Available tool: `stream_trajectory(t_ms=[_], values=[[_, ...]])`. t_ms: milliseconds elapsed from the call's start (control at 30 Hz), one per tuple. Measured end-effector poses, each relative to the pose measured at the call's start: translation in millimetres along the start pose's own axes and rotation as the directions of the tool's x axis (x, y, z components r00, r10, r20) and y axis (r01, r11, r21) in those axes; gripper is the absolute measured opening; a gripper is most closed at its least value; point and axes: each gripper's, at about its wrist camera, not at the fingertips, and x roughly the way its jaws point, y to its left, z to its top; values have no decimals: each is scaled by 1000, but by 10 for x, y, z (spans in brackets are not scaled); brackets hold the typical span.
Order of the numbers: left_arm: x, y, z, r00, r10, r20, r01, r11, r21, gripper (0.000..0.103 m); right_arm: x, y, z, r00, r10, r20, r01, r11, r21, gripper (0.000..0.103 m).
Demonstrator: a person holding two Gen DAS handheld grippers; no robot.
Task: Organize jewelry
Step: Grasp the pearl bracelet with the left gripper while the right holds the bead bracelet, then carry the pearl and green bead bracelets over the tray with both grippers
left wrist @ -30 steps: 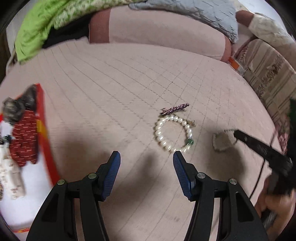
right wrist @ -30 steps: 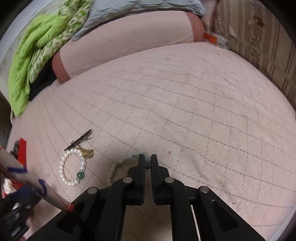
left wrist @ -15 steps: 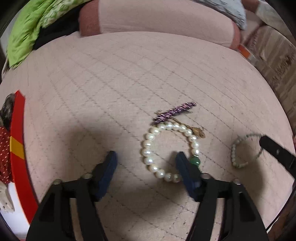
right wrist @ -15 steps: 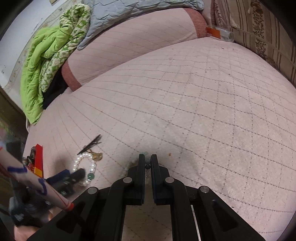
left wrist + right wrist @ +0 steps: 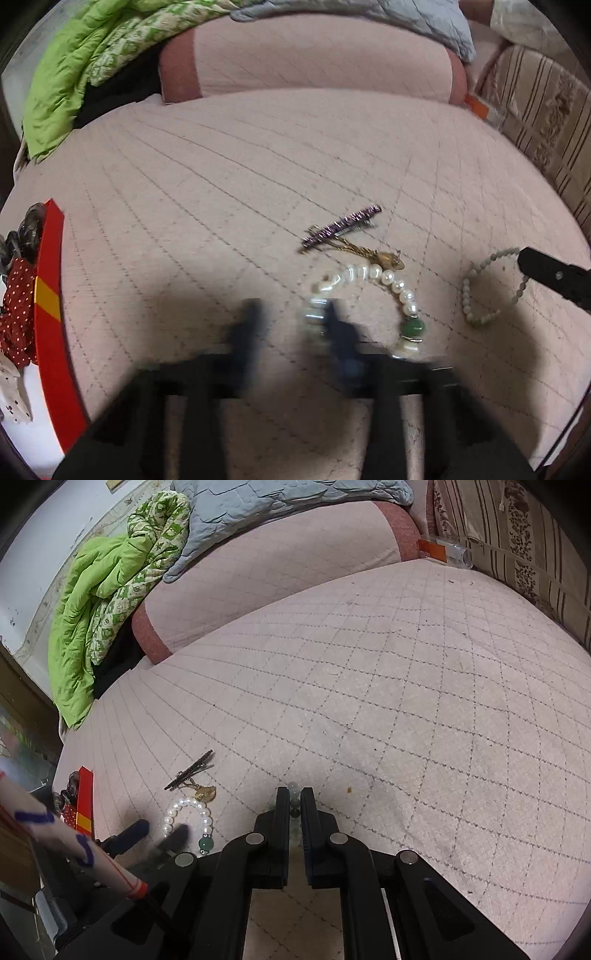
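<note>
A pearl bracelet (image 5: 373,275) with a green bead lies on the pink quilted bed; it also shows in the right wrist view (image 5: 188,806). My left gripper (image 5: 291,317) is blurred, its jaws partly closed, with one finger inside the pearl loop. A purple hair clip (image 5: 341,225) and a gold pendant (image 5: 388,258) lie just beyond. My right gripper (image 5: 294,805) is shut on a pale green bead bracelet (image 5: 480,291), which rests on the bed.
A red-edged box (image 5: 48,314) holding dotted red cloth and dark items stands at the left. A pink bolster (image 5: 314,62), green blanket (image 5: 85,62) and grey quilt lie at the back. A striped cushion (image 5: 546,122) is at the right.
My left gripper moved forward onto the pearl bracelet and its jaws narrowed, pushing the pearls out of round. My right gripper stayed shut on the green bead bracelet.
</note>
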Motion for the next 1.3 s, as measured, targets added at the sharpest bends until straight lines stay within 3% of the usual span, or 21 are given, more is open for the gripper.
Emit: stream_trajectory(t_ms=[167, 233, 467, 767, 1033, 1300], values=[[-110, 126, -73, 999, -26, 23, 26, 1000, -6, 9, 21, 62, 10, 1000, 7, 6, -7, 1000, -15, 6], [-233, 171, -145, 996, -66, 54, 66, 998, -11, 9, 14, 85, 10, 1000, 11, 12, -11, 1000, -19, 6], [-755, 215, -388, 979, -82, 184, 71, 995, 64, 9, -103, 260, -64, 997, 62, 47, -58, 996, -71, 6], [-1376, 337, -767, 946, -108, 306, 77, 991, 111, 9, -495, 691, -420, 956, 274, 101, -255, 952, -171, 6], [-1473, 448, -926, 944, -87, 319, 61, 994, 89, 9, -705, 838, -783, 936, 340, 96, -313, 924, -221, 7], [-1467, 530, -935, 944, -63, 325, 45, 997, 64, 9, -749, 912, -897, 938, 331, 99, -296, 918, -265, 7]])
